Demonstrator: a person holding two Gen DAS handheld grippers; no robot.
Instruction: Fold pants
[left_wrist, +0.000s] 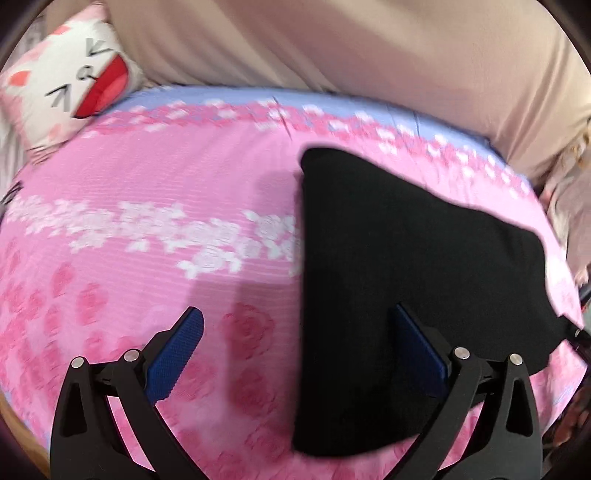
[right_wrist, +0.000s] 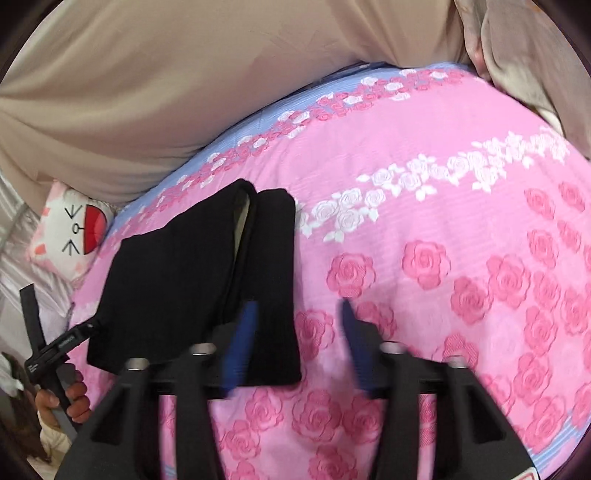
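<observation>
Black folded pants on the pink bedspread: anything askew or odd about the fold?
Slightly. In the right wrist view the black folded pants lie on the pink rose-print bedspread with the top layer not squared: a narrow gap at the far end shows pale lining, and the edges don't line up.

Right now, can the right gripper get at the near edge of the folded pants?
Probably yes. The right gripper is open and empty, the black pants lie flat just beside it on the pink bedspread, nothing between.
</observation>
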